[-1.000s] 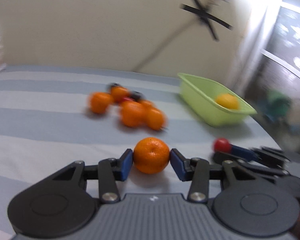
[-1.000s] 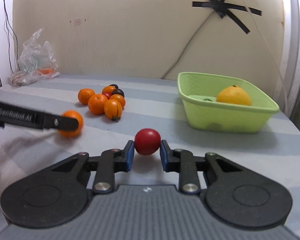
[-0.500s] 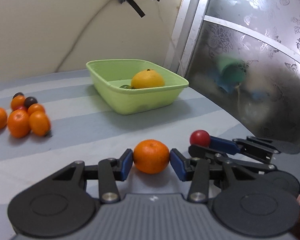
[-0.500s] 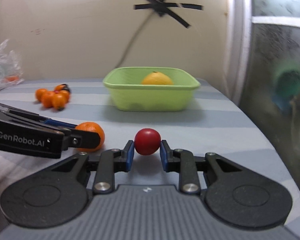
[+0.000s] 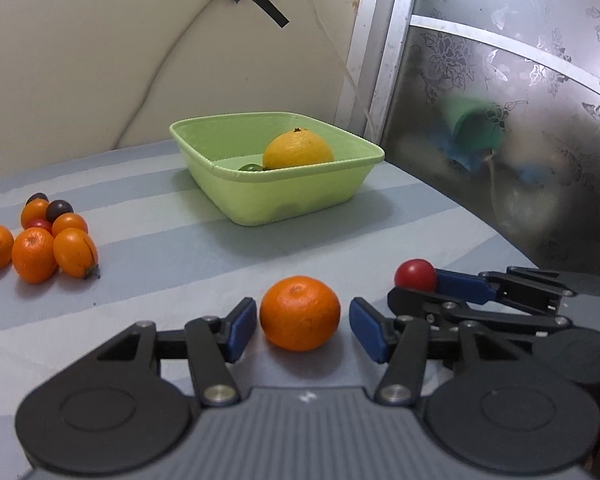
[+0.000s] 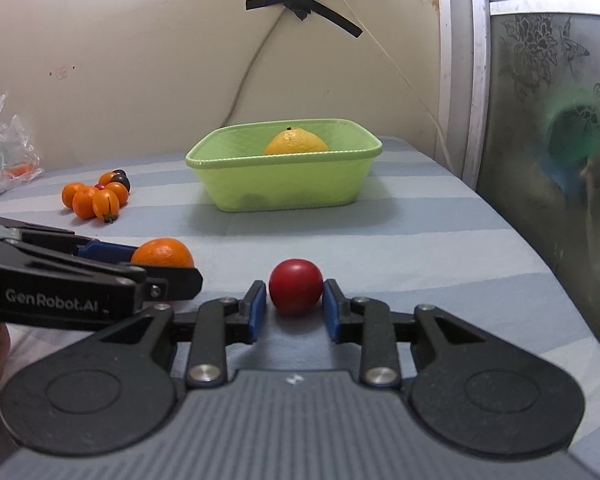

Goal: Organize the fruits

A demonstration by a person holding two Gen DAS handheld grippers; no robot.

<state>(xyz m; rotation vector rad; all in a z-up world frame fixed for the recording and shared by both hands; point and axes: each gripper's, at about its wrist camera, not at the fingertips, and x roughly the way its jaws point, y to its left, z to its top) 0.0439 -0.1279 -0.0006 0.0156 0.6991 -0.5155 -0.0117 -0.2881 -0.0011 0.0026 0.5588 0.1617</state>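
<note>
Release of two fruits on the striped counter [image 5: 148, 264], short of the green basin [image 5: 284, 196]. The left gripper [image 5: 302, 330] has its fingers [image 5: 240, 330] parting, with clear gaps on both sides of the mandarin [image 5: 300, 312], which sits on the cloth between them, let go; the right gripper [image 6: 294, 314] is also easing apart, its blue fingers [image 6: 257, 314] just beside the red tomato [image 6: 296, 290] (on the right the gap is too thin to tell from contact), so the tomato appears set down and not gripped. The basin stands well apart, further back, holding a large yellow-orange citrus [image 5: 298, 148] and a small green fruit [image 5: 251, 167]; a cluster of small oranges and dark fruits [image 5: 40, 240] lies to the left.

To do this step well, judging from the layout: open each pair fully before withdrawing, so no finger drags a round fruit into a roll; pull back along the fingers' own line, not sideways; keep the two grippers, which lie close together, from knocking each other; watch the counter edge at right.
</note>
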